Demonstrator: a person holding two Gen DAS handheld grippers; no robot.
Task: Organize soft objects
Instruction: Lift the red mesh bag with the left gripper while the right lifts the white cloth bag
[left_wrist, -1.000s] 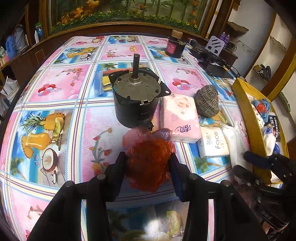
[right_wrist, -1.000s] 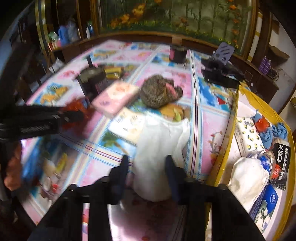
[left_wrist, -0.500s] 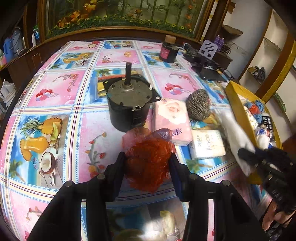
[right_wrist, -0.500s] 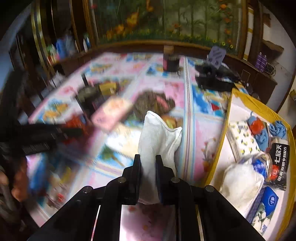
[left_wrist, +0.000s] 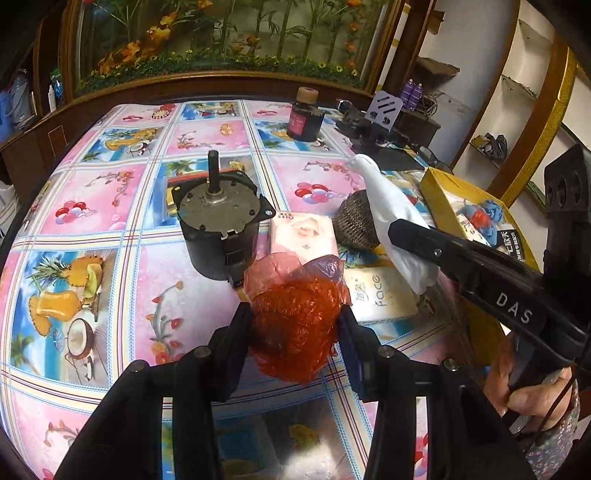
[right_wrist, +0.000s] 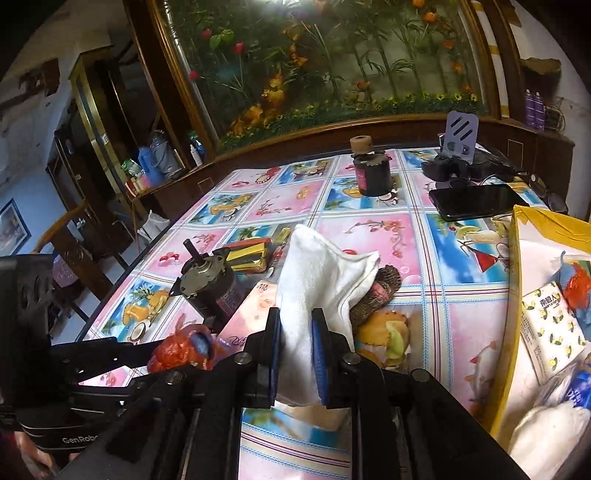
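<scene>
Though its lower folds hide behind the fingers, the crinkly red mesh (left_wrist: 295, 325) sits clamped in the left gripper (left_wrist: 295, 332) above the table's (left_wrist: 110, 199) near edge. The right gripper (right_wrist: 295, 354) pinches a soft white cloth (right_wrist: 317, 273), its tail cut off below, beside the yellow box (right_wrist: 511, 295).

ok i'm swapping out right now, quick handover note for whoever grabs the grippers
Left gripper: shut on the red mesh scrubber, above the table.
Right gripper: shut on the white cloth, lifted.
Yellow box: already holds tissue packs and cloths.
Left on the tablecloth: pink tissue pack, face tissue pack, steel wool ball.
The motor is hard; leave it.
</scene>
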